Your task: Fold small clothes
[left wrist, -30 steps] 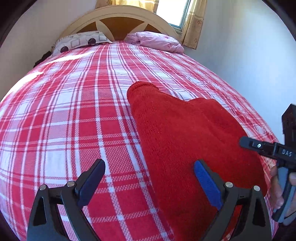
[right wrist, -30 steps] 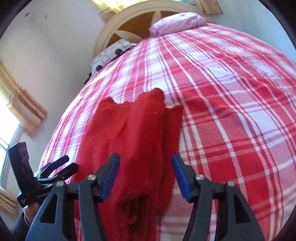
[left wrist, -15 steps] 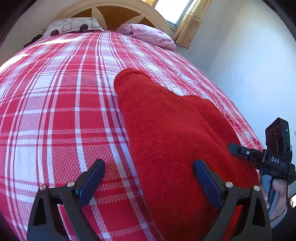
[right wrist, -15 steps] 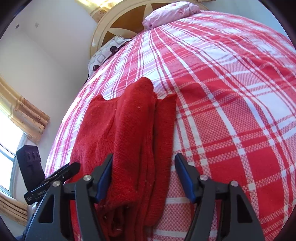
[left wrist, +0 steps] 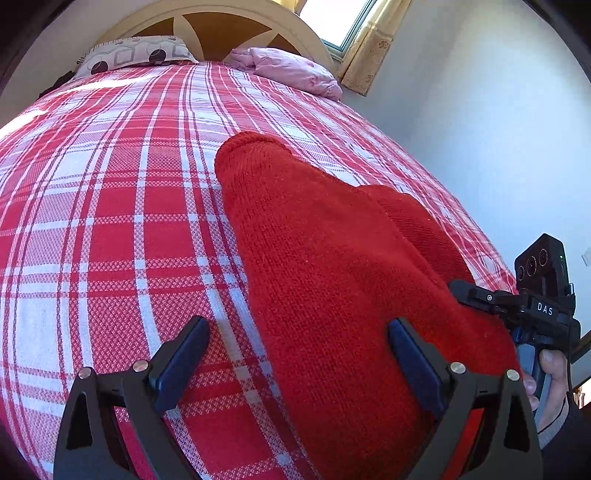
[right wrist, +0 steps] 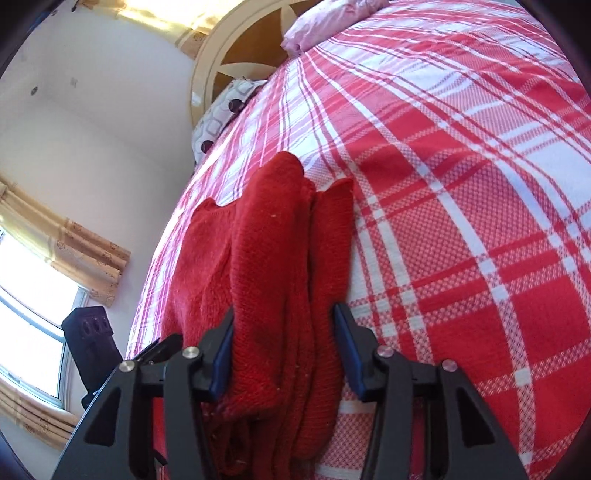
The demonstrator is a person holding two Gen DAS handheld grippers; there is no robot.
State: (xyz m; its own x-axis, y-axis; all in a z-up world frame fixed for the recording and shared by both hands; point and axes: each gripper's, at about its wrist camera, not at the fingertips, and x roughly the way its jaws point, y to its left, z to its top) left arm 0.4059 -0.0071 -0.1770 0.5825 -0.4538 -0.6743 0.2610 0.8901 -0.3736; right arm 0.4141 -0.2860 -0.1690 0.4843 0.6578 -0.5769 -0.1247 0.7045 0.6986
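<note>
Right wrist view: the right gripper [right wrist: 284, 354] straddles the near edge of the red sweater [right wrist: 280, 266], which lies part-folded on the plaid bed [right wrist: 461, 221]; its jaws are closing, pads apparently not yet pressing. Left wrist view: the left gripper [left wrist: 295, 362] stands wide open, empty, over the sweater's edge. Step, as judged: gripping the hem. Next: pinch all layers, then fold toward the headboard [left wrist: 221, 26].

Red knitted garment [left wrist: 332, 280]: near end cut off by the bottom frame edge in both wrist views. Right gripper [left wrist: 461, 291]: fingertips hidden against the garment at the left view's right edge. Hand [left wrist: 550, 376] on its handle partly cut off, lower right.
</note>
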